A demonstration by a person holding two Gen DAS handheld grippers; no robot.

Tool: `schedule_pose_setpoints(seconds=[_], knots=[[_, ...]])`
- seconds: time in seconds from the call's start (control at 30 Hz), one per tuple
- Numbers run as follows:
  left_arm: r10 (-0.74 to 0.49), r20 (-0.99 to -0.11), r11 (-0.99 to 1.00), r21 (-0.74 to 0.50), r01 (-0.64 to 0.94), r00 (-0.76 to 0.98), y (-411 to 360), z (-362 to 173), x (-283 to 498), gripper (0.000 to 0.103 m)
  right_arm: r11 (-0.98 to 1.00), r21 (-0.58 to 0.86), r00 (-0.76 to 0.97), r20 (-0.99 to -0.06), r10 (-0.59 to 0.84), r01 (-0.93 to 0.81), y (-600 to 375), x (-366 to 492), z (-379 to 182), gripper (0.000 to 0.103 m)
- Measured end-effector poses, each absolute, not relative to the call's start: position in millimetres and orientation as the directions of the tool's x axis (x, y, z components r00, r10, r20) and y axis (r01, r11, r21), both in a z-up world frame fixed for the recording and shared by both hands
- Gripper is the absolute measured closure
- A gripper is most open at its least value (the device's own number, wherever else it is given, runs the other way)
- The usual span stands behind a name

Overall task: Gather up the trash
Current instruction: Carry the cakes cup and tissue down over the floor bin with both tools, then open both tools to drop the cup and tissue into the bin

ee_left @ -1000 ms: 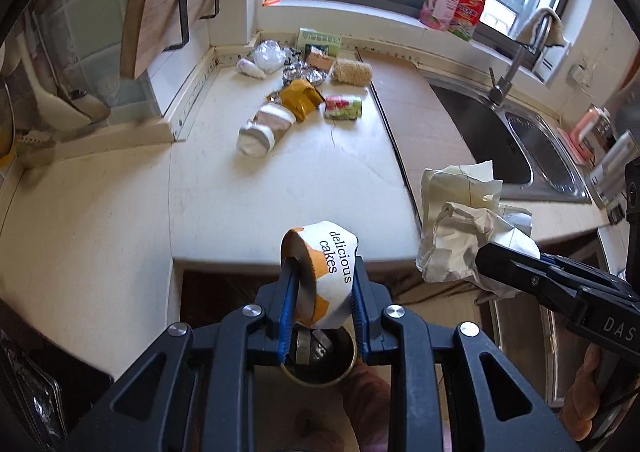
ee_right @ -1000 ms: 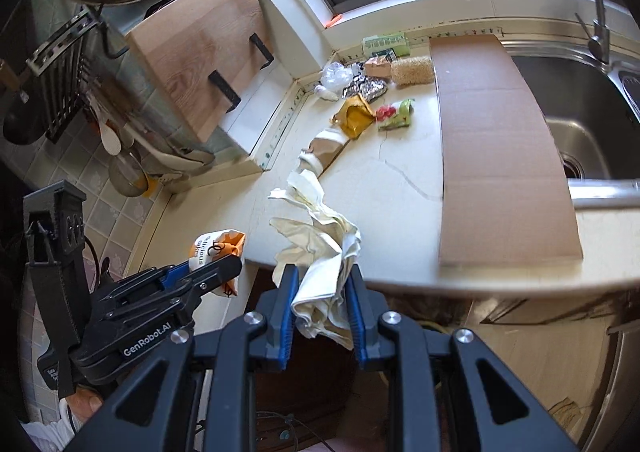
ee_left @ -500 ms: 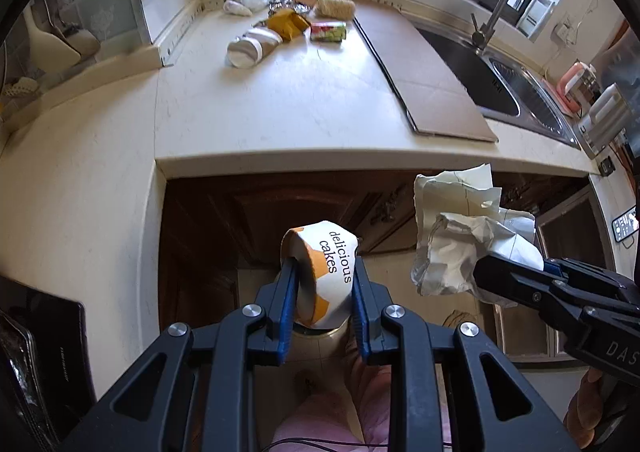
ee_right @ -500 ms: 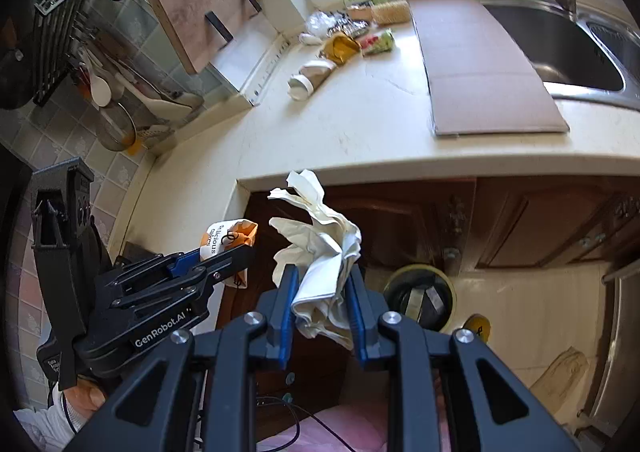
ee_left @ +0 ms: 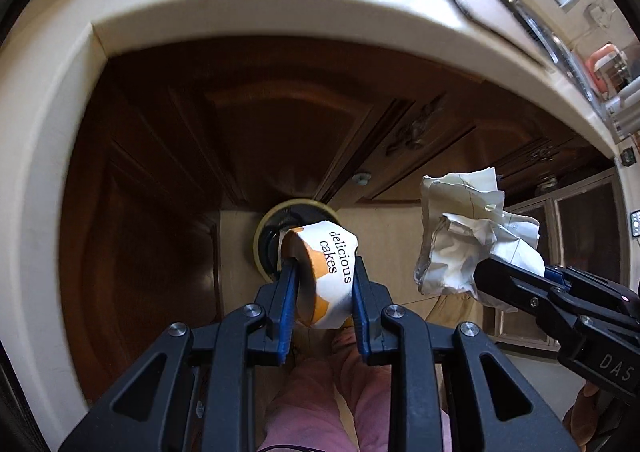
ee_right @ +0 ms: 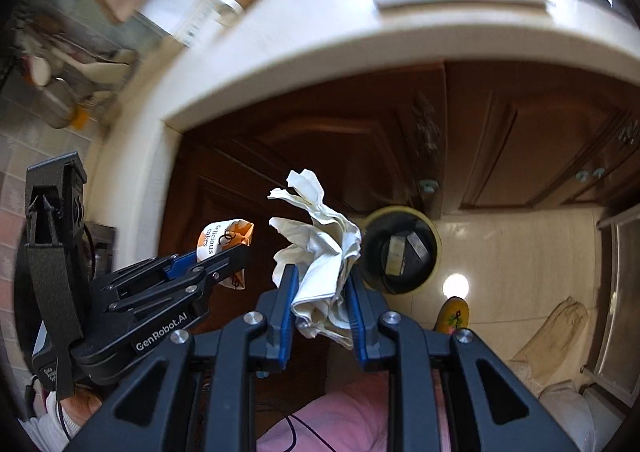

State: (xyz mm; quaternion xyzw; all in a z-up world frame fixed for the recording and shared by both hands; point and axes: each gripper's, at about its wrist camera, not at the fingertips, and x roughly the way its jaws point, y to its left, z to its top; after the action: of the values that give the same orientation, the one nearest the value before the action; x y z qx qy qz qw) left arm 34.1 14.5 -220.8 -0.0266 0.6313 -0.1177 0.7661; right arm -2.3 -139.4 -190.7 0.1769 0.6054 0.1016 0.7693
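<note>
The left gripper [ee_left: 322, 288] is clamped on a white and orange paper cake wrapper printed "delicious cakes" [ee_left: 326, 272], held above the round yellow-rimmed trash bin [ee_right: 400, 250] on the floor before the dark wooden cabinet doors [ee_left: 256, 123]. To its right, the right gripper [ee_right: 318, 292] pinches a crumpled white paper wad [ee_right: 320, 248], just left of the bin in the right wrist view.

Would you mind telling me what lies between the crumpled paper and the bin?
Nothing: in the right wrist view the paper, held in the right gripper, hangs just beside the bin.
</note>
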Motion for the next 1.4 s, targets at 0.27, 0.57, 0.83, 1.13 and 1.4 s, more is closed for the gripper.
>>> schedule_pose_setpoints(seconds=[0.27, 0.57, 0.83, 1.13, 1.4], knots=[[-0.177, -0.977, 0.982, -0.168, 0.08, 0.118, 11, -338, 49, 0.08, 0.941, 0.324, 0.128, -0.942, 0.311, 0.096, -150, 18, -324, 0.079], [-0.153, -0.986, 0.987, -0.149, 0.055, 0.071, 5, -457, 64, 0.077, 0.962, 0.268, 0.043, -0.963, 0.266, 0.054, -145, 42, -455, 0.076], [-0.136, -0.989, 0.991, -0.135, 0.023, 0.051, 9, -502, 75, 0.032, 0.969, 0.244, 0.019, -0.97, 0.243, 0.038, -136, 54, -502, 0.069], [-0.095, -0.992, 0.995, -0.095, 0.004, 0.085, 18, -489, 77, 0.016, 0.963, 0.261, 0.024, -0.965, 0.26, 0.062, -145, 60, -485, 0.058], [-0.097, -0.989, 0.995, -0.096, 0.015, 0.112, 19, -436, 72, 0.016, 0.957, 0.278, 0.038, -0.96, 0.276, 0.077, -143, 58, -439, 0.058]])
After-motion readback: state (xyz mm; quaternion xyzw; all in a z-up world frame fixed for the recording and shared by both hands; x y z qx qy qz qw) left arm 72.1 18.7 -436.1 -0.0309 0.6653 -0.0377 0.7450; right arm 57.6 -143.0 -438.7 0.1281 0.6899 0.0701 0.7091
